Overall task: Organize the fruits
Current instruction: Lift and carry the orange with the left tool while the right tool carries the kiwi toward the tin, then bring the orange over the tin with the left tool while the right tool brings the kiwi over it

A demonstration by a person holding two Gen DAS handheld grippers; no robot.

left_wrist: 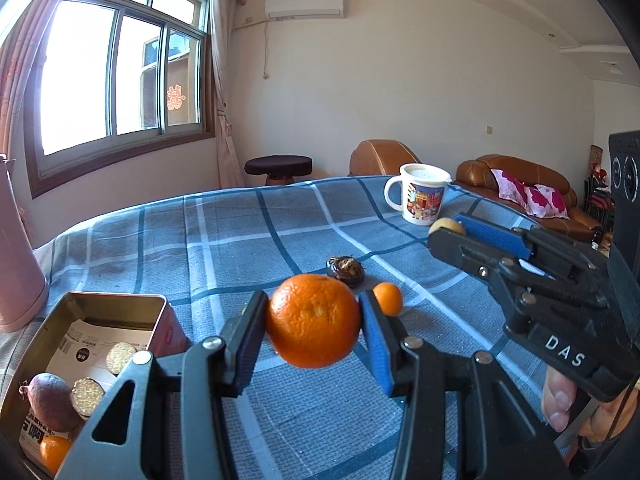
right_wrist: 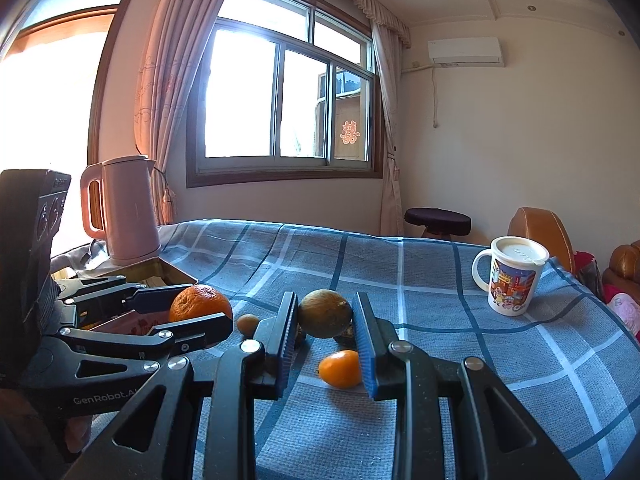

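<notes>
1. The left gripper (left_wrist: pixel 314 320) is clamped on a large round orange mandarin (left_wrist: pixel 313 320); the fruit is pressed between the blue-padded fingers (left_wrist: pixel 376 344) and is held clear of the cloth.
2. The right gripper (right_wrist: pixel 325 320) is clamped on a small dull yellow-green round fruit (right_wrist: pixel 325 313), which is carried above the table surface.
3. A small glossy orange kumquat (right_wrist: pixel 341 368) is seen lying on the cloth just below and between the right gripper's fingers; it is not touched by them.
4. A dark brown shrivelled fruit (left_wrist: pixel 346 271) is located on the cloth just behind the mandarin, beside the kumquat.
5. An open rectangular metal tin (left_wrist: pixel 120 300) is positioned at the left of the left gripper. Inside it, a purple-skinned fruit (left_wrist: pixel 50 400), two cut halves with pale seeded faces (left_wrist: pixel 120 357) and one more orange fruit (left_wrist: pixel 54 454) are contained.
6. The table is covered by a blue checked cloth (left_wrist: pixel 240 240).
7. A white printed mug with a lid (right_wrist: pixel 512 280) is placed at the far right of the cloth, well apart from the fruits.
8. A pink electric kettle (right_wrist: pixel 124 210) is placed at the far left, just behind the tin.
</notes>
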